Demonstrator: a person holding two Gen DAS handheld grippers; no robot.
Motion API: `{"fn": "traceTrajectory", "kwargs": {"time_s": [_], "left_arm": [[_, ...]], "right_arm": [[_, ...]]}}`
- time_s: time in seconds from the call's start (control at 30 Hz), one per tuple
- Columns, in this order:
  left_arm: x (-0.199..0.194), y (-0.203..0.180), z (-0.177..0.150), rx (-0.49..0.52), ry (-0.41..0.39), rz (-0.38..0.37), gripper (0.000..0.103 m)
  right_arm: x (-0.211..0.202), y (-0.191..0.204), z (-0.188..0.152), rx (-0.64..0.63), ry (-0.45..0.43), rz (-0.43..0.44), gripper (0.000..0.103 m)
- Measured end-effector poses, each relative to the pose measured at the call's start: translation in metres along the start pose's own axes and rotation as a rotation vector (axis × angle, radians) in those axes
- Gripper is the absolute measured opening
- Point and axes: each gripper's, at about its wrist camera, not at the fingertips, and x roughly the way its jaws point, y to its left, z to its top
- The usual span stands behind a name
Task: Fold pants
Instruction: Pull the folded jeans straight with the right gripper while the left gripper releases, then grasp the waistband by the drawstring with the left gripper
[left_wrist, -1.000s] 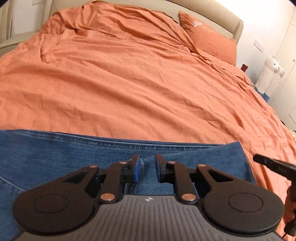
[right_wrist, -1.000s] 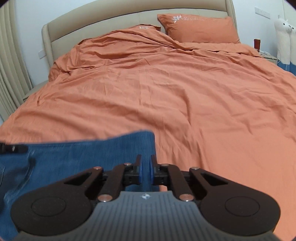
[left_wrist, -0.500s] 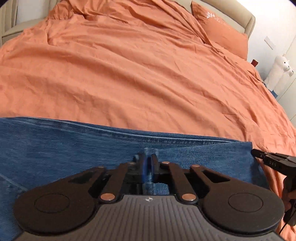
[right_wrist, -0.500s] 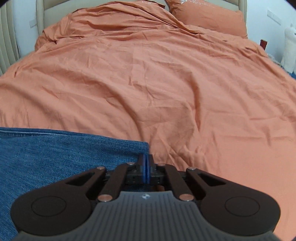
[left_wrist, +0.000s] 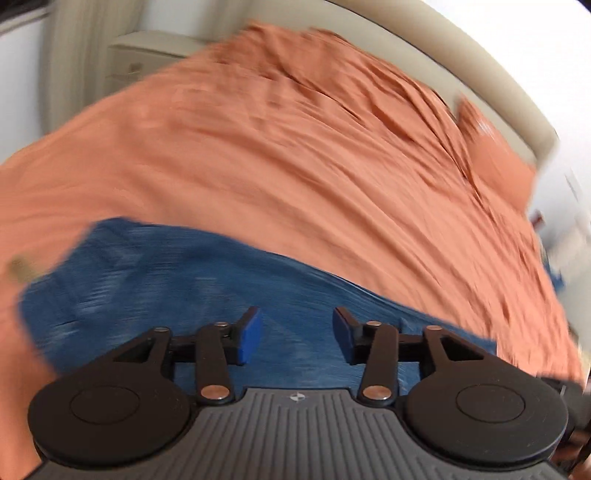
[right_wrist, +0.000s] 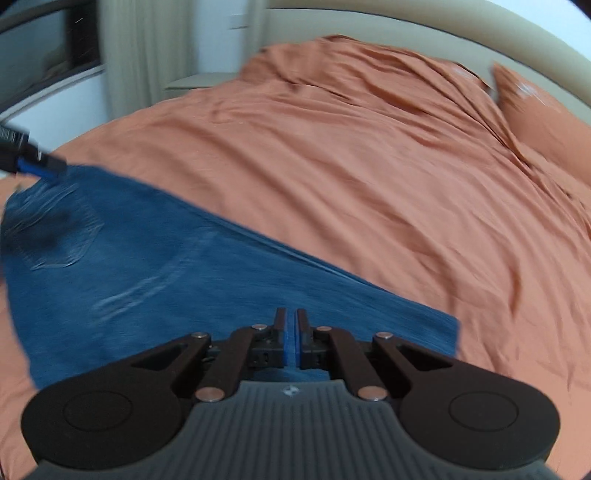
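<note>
From your left wrist, the left gripper (left_wrist: 293, 334) hangs above the blue pants (left_wrist: 155, 280), its jaws opening wide with nothing pinched between the blue pads (left_wrist: 248, 335); the pants lie flat on the orange duvet (left_wrist: 295, 166), and the picture is blurred. From your right wrist, the right gripper (right_wrist: 291, 338) has its jaws pressed together over the pants (right_wrist: 147, 266); whether denim is caught between them you cannot tell; the left gripper's tip (right_wrist: 35, 164) shows at the pants' far left corner.

The left hand-held gripper (left_wrist: 293, 338) tilts downward, its jaws opening with a wide gap and nothing pinched between the blue pads. The right hand-held gripper (right_wrist: 291, 338) tilts downward too, pads pressed together.
</note>
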Motion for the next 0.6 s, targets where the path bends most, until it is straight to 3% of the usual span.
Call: {"fn": "traceTrajectory", "kwargs": {"time_s": [0.13, 0.27, 0.47, 0.6], "left_arm": [[-0.035, 0.071, -0.004, -0.197, -0.075, 0.024, 0.064], [-0.046, 0.134, -0.022, -0.400, -0.116, 0.020, 0.071], [-0.019, 0.189, -0.050, -0.635, -0.133, -0.052, 0.074], [0.011, 0.199, -0.054, -0.702, -0.132, -0.111, 0.074]], "right_arm": [[0.003, 0.032, 0.010, -0.019, 0.012, 0.045, 0.000], [0.015, 0.058, 0.020, -0.045, 0.035, 0.066, 0.000], [0.042, 0.081, 0.033, -0.089, 0.091, 0.060, 0.000], [0.063, 0.085, 0.041, -0.095, 0.121, 0.058, 0.000]]}}
